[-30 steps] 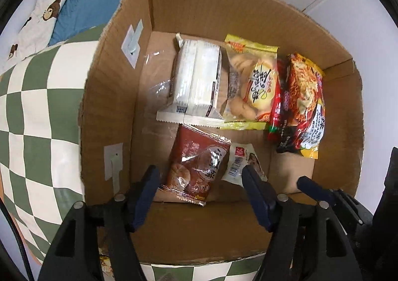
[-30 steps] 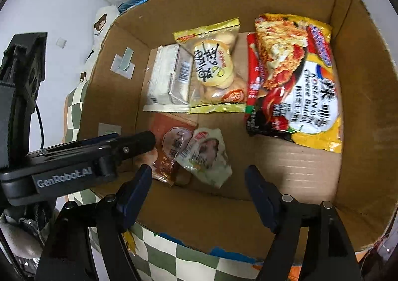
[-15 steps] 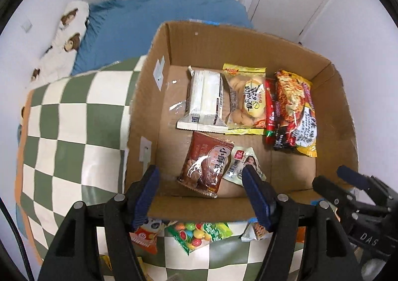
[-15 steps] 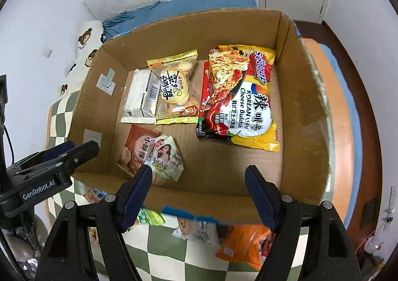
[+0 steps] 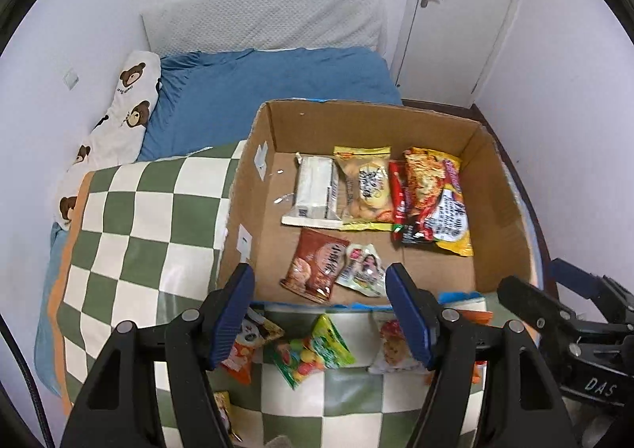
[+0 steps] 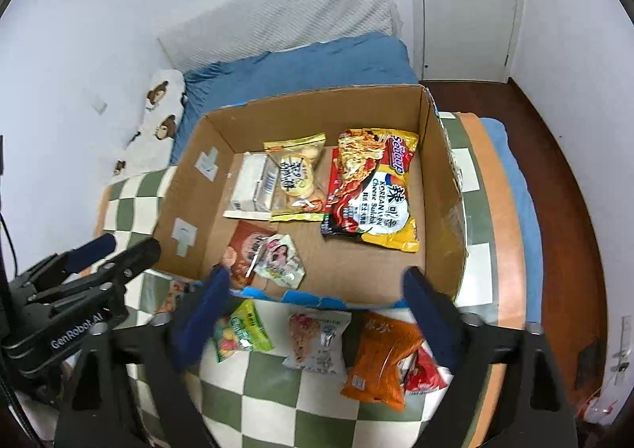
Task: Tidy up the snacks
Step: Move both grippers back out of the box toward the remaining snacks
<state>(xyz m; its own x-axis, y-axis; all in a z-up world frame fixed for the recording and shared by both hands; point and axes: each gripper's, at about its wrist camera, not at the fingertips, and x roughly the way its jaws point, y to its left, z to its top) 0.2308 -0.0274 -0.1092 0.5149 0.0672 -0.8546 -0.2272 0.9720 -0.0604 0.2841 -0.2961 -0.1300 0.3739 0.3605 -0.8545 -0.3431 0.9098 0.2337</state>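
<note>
An open cardboard box (image 5: 503, 210) on the bed holds a white pack (image 5: 315, 186), a yellow bun pack (image 5: 366, 186), a noodle pack (image 5: 436, 202), a brown pack (image 5: 317, 265) and a small pale pouch (image 5: 362, 269). Loose snacks lie on the checkered blanket in front of it: a green candy bag (image 6: 237, 333), a white pouch (image 6: 317, 341) and an orange bag (image 6: 380, 353). My left gripper (image 5: 319, 289) hangs open and empty above the box's near edge. To its right, my right gripper (image 6: 315, 281) hovers over those loose snacks, its jaws opening with nothing between them.
The green-and-white checkered blanket (image 5: 138, 234) covers the near part of the bed, with a blue sheet (image 5: 257, 91) and a bear-print pillow (image 5: 123, 115) beyond. A white door (image 6: 467, 12) and dark wooden floor (image 6: 554, 170) lie to the right.
Both grippers have risen and pulled back out of the box, so the whole box and the loose snacks in front now show. The right jaws stand wider apart than before.
</note>
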